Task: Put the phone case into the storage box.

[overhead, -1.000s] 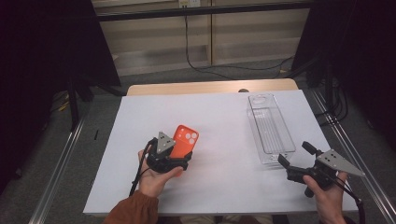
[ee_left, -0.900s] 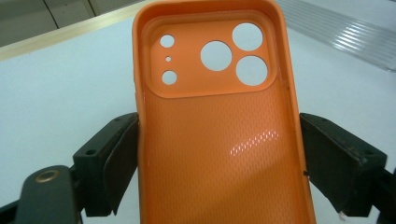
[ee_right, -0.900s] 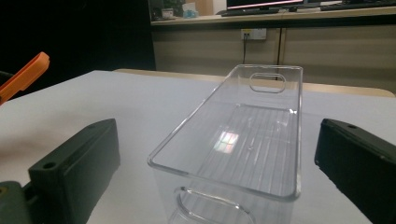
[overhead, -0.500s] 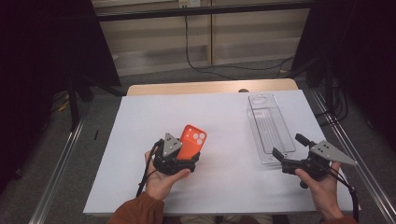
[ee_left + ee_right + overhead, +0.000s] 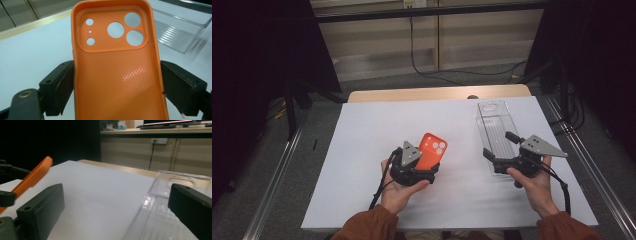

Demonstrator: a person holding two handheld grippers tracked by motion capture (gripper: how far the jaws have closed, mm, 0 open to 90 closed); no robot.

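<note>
An orange phone case (image 5: 431,150) (image 5: 117,67) is tilted up off the white table, held by its long sides in my left gripper (image 5: 422,167) (image 5: 117,95), which is shut on it. The case's inner side with its camera cutouts faces the left gripper view. A clear plastic tray (image 5: 495,131) (image 5: 172,207) lies at the right of the table. My right gripper (image 5: 500,146) (image 5: 120,210) stands open at the tray's near end, its jaws wide apart with nothing clamped. The right gripper view catches the orange case (image 5: 32,177) edge-on at the left.
The white table sheet (image 5: 362,150) has bare room to the left and behind the case. A wooden table edge (image 5: 437,93) runs along the back. Metal rails (image 5: 277,185) flank the table. A cable (image 5: 379,187) trails from the left gripper.
My left gripper carried the orange case a little rightward and forward. The right gripper moved in from the table's right edge to the clear tray's near end.
</note>
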